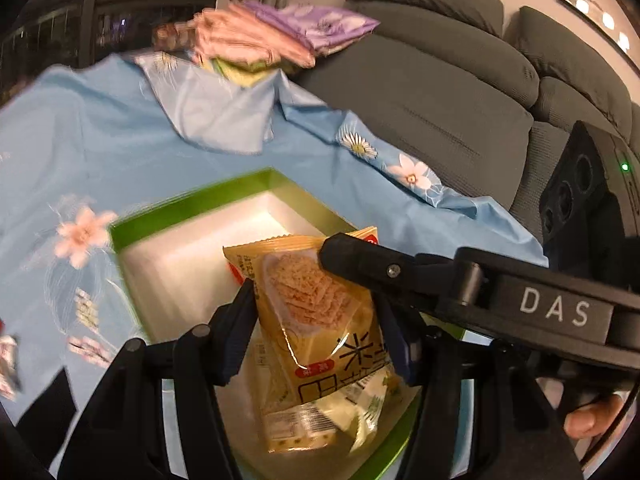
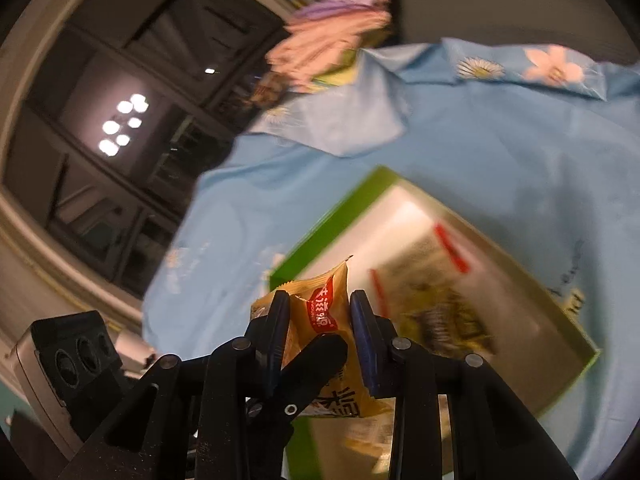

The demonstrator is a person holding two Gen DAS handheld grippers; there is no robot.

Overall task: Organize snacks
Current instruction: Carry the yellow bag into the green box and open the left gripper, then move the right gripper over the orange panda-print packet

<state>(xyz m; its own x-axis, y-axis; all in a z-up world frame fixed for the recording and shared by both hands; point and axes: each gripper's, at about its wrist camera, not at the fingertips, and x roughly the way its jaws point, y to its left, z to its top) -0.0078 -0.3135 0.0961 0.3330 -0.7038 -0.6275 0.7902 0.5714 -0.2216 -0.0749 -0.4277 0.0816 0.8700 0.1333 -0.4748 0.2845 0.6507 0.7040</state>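
Observation:
A yellow snack packet (image 1: pixel 320 320) with a rice-cracker picture hangs over a green box with a white inside (image 1: pixel 188 264). My left gripper (image 1: pixel 316 332) stands with its fingers on both sides of the packet's middle. My right gripper (image 1: pixel 340 252) reaches in from the right and touches the packet's top edge. In the right wrist view my right gripper (image 2: pixel 320 316) is shut on the packet's (image 2: pixel 320 308) top end, above the green box (image 2: pixel 320 224). More packets (image 2: pixel 444 312) lie in the box.
The box sits on a light blue flowered cloth (image 1: pixel 80 140). Folded pink and purple cloths (image 1: pixel 260 36) are piled at the back. A grey sofa (image 1: pixel 440 92) stands at the right. Small wrapped snacks (image 1: pixel 8 360) lie at the left edge.

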